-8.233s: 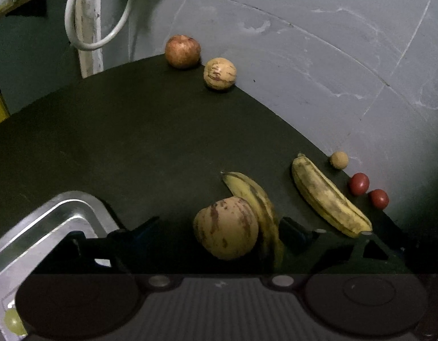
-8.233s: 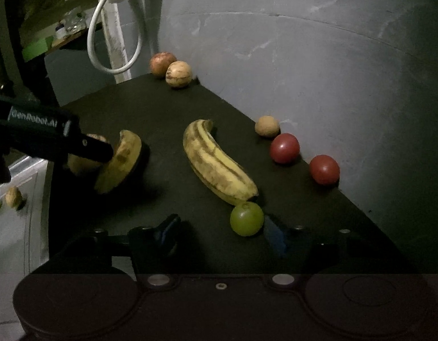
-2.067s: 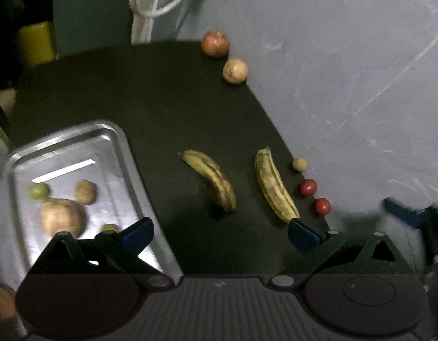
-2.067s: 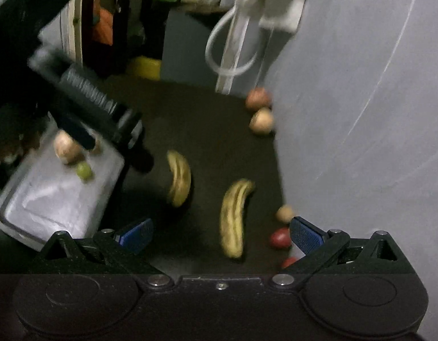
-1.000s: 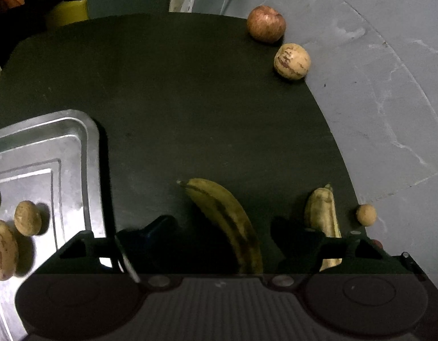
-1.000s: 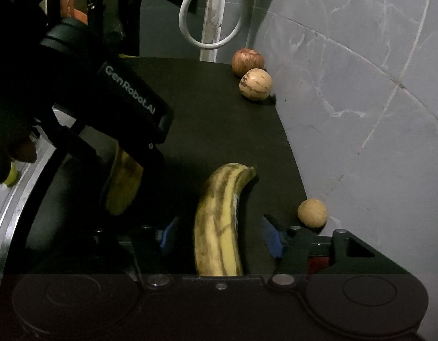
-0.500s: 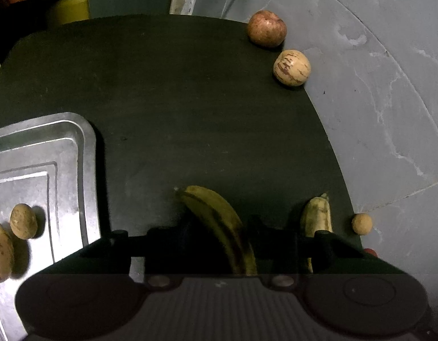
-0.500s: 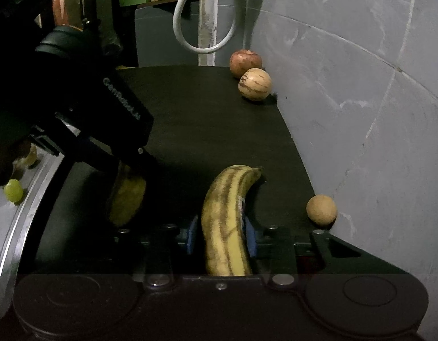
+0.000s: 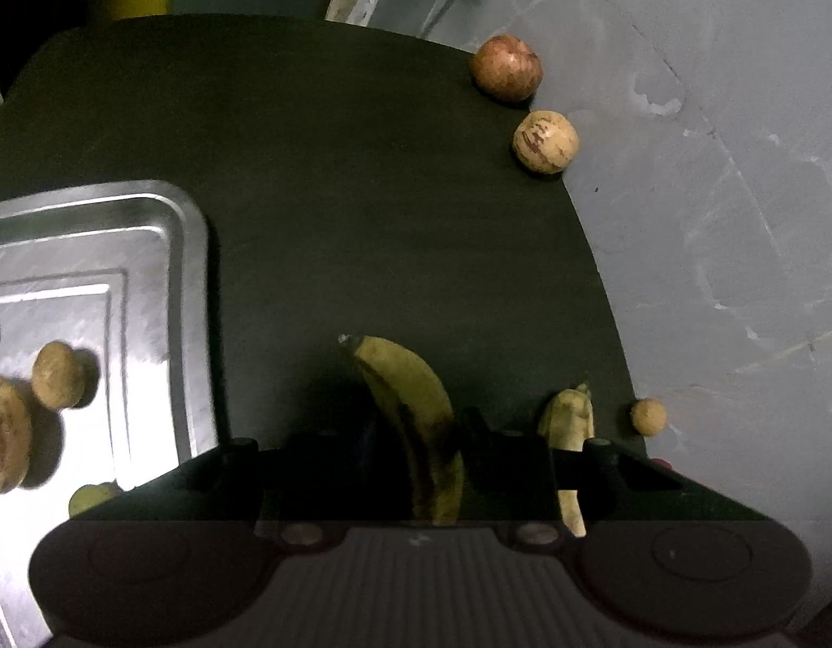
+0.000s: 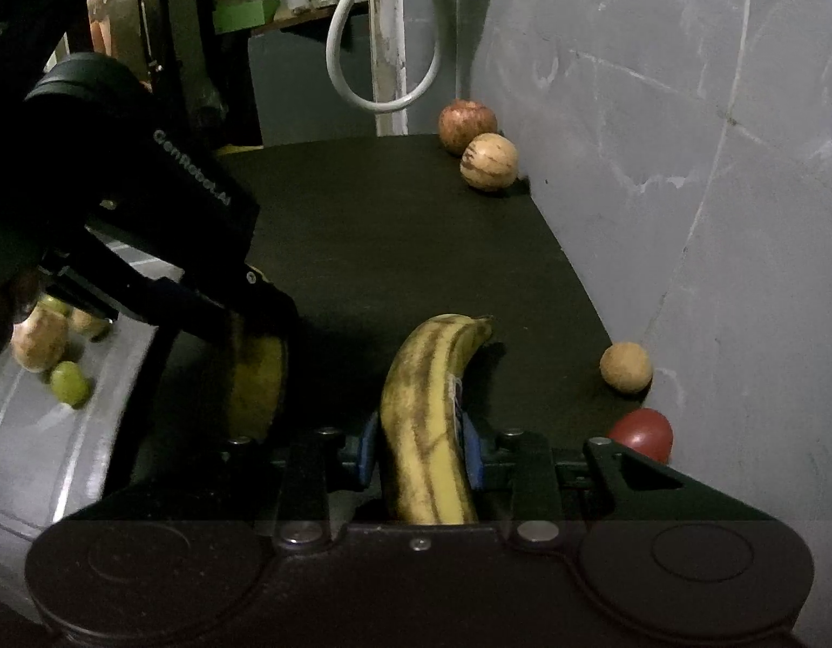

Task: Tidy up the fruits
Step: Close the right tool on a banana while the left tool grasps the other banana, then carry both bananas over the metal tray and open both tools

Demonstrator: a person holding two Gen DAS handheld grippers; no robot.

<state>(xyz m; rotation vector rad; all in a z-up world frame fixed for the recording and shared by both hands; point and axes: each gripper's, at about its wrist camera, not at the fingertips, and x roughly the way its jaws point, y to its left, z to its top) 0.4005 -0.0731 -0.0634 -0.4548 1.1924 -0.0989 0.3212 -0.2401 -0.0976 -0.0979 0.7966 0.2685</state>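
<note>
Both grippers have just closed on fruit: the left gripper (image 9: 416, 448) clamps the darker banana (image 9: 410, 405), the right gripper (image 10: 418, 451) the yellower banana (image 10: 426, 421), both low over the black surface (image 9: 335, 189). Next, probably, comes the metal tray (image 9: 162, 248), already holding smaller fruit. An apple (image 10: 466, 126), striped melon (image 10: 489, 161) and tomato (image 10: 643, 432) wait along the wall, nothing blocking.

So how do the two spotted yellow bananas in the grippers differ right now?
The left gripper's banana is darker, with a broad black streak; the right gripper's banana is brighter yellow with fine brown speckling. In the right wrist view, the left one hangs nearer the silver metal tray. Both are clamped between shut jaws.
</note>
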